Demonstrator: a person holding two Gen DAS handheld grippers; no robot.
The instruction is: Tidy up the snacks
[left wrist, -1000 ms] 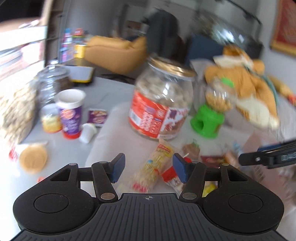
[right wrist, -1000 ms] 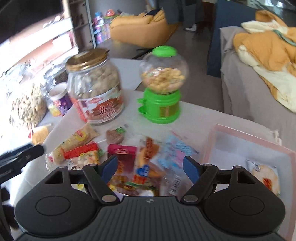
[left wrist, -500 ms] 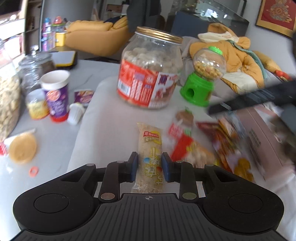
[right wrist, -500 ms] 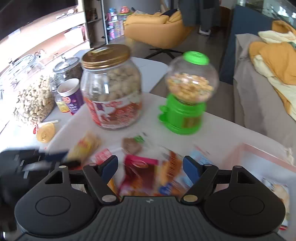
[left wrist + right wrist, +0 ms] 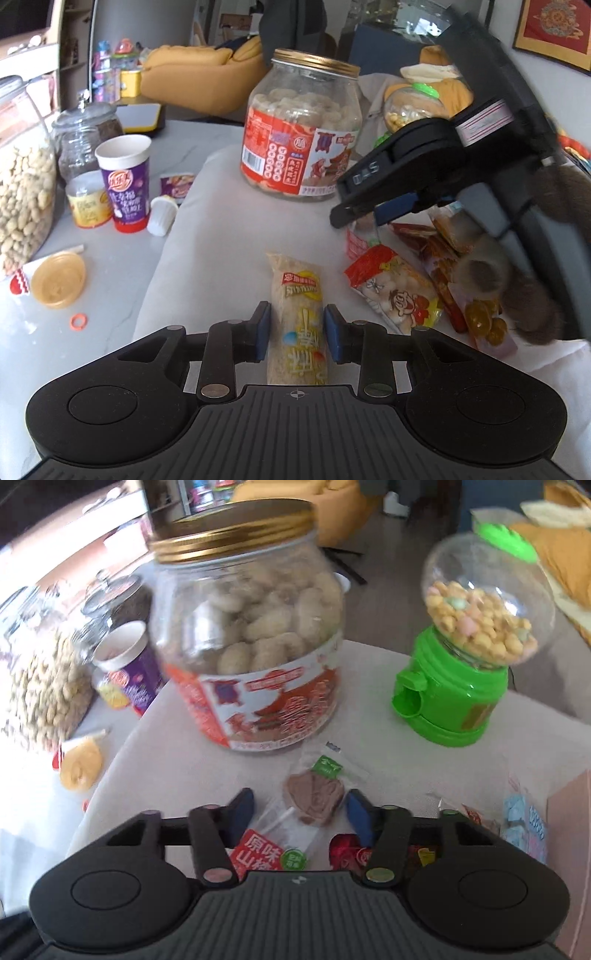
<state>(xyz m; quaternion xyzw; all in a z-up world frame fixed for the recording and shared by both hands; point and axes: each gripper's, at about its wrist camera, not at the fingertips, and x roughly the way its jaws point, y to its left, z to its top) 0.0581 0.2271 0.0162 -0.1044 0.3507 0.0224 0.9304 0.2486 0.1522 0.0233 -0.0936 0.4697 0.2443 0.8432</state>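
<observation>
Living-room setting, sofa and yellow armchair in the far background; a pale table (image 5: 207, 236) carries the snacks. Item: long yellow snack packet (image 5: 297, 314), lying flat at the near centre, left tongs (image 5: 297, 328) closed against both its sides. Item: brown lollipop in clear wrap (image 5: 314, 797), lying between the spread fingers of the right tongs (image 5: 297, 810), which stand apart and grip nothing. Item: loose pile of packets (image 5: 406, 291), unsorted, to the right. Item: pink bin (image 5: 570, 830), at the far right edge, contents not visible. Progress, by judgement: early; nearly all packets remain out on the table. Clearance: large gold-lidded jar (image 5: 247, 627) and green candy dispenser (image 5: 458, 686) stand just beyond the lollipop; purple cup (image 5: 125, 184) and peanut jar (image 5: 22, 192) crowd the left. Open room lies between the yellow packet and the large jar. The tongs work near each other, so a collision is possible.
</observation>
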